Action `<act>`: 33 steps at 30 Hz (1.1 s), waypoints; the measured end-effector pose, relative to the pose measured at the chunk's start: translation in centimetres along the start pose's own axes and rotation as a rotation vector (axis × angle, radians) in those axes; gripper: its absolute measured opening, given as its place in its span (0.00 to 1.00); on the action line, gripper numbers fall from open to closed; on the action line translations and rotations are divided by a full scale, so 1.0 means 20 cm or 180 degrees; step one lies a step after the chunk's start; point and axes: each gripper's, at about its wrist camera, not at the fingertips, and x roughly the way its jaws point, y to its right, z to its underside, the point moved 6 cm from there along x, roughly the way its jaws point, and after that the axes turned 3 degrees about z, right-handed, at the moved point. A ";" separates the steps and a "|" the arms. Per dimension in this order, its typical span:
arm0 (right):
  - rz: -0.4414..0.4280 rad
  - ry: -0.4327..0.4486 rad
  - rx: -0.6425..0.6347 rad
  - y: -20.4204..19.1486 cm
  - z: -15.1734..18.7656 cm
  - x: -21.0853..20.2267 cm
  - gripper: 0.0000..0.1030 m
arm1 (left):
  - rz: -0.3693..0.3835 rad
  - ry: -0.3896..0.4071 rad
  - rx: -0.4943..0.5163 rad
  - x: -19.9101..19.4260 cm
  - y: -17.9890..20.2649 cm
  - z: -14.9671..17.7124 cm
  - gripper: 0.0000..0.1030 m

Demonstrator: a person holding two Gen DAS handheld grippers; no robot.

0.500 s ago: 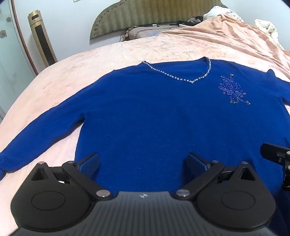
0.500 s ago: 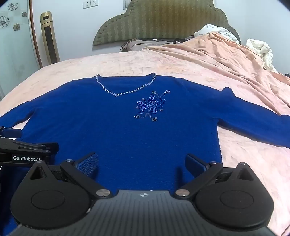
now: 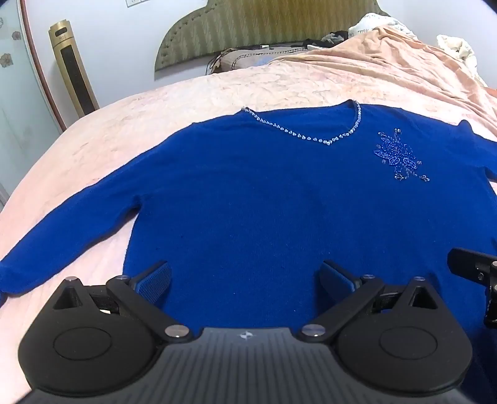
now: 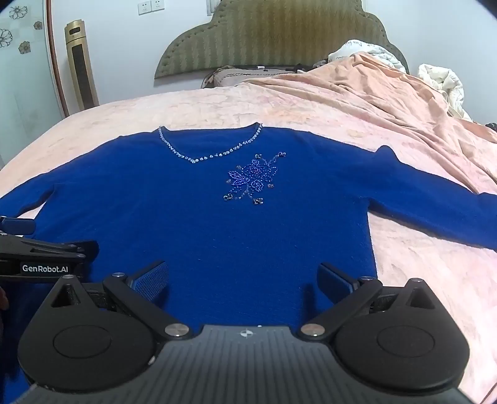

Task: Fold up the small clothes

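A home bedroom: pink-covered bed (image 4: 279,105), padded headboard (image 4: 273,37), rumpled bedding (image 4: 441,84), wall sockets (image 4: 150,6).

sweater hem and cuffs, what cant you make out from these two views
- Bottom hem of the blue sweater: hidden in both views by each camera's own gripper body.
- Left sleeve cuff: cut off by the left wrist view's left edge.
- Right sleeve cuff: cut off by the right wrist view's right edge.

Sweater (image 4: 217,223) lies flat on bed (image 3: 102,146); nothing on top, free passage over it. Bare bedspread open at 9–11 o'clock in left wrist view. Rumpled peach blanket (image 4: 388,102) heaped at 1–2 o'clock in right wrist view. Headboard (image 4: 273,34), pillow (image 3: 242,59) block 12 o'clock.
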 end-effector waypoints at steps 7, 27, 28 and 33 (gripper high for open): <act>0.0001 -0.0016 0.0002 0.00 0.01 0.00 1.00 | 0.0064 -0.0098 -0.0055 0.01 0.01 0.01 1.00; 0.0018 -0.0006 0.0042 0.02 0.01 0.00 1.00 | 0.0047 -0.0112 -0.0047 0.02 0.03 0.00 1.00; 0.0018 -0.0004 0.0044 0.02 0.01 0.00 1.00 | 0.0033 -0.0117 -0.0033 0.02 0.03 0.00 1.00; 0.0019 0.0001 0.0055 0.03 0.01 0.00 1.00 | 0.0054 -0.0109 -0.0040 0.02 0.04 0.00 1.00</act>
